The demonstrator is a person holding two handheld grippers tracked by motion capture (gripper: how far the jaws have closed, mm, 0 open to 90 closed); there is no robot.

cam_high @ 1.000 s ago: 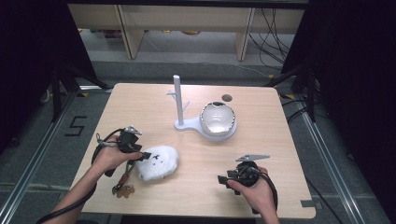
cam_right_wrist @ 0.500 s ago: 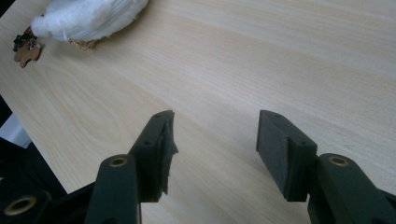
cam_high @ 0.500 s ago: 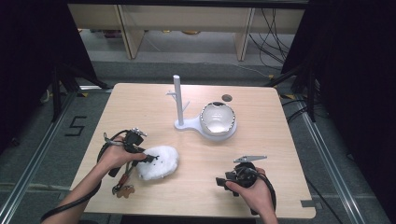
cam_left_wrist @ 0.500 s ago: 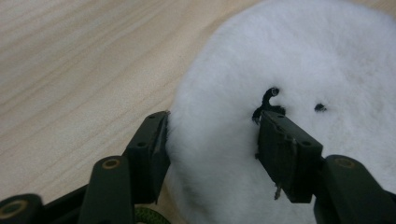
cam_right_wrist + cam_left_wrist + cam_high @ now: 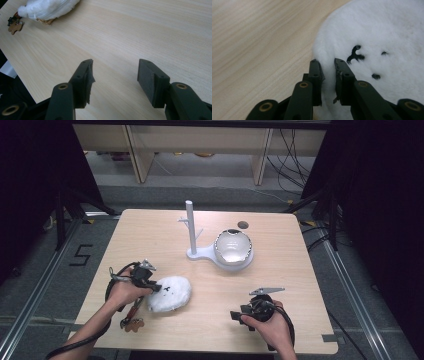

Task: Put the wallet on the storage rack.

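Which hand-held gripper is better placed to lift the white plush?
Left: the left hand-held gripper has just closed, pinching the white plush edge. The right hand-held gripper hangs open over bare table.

The white fluffy plush (image 5: 169, 294) with small black face marks lies flat near the front left of the worktop (image 5: 280, 280), its edge pinched between black pads.

High view: desk (image 5: 280, 285) evenly lit from overhead, soft short shadows; left and right sides of frame nearly black, floor at top dimmer. Slight softness overall, some glare inside the bowl (image 5: 232, 247) at center. Left gripper view: white plush toy (image 5: 374, 37) bright, near blown out at upper right, fine fur detail lost; foreground slightly blurred. Right gripper view: bright wood grain, sharp mid-frame, lower left corner dark.
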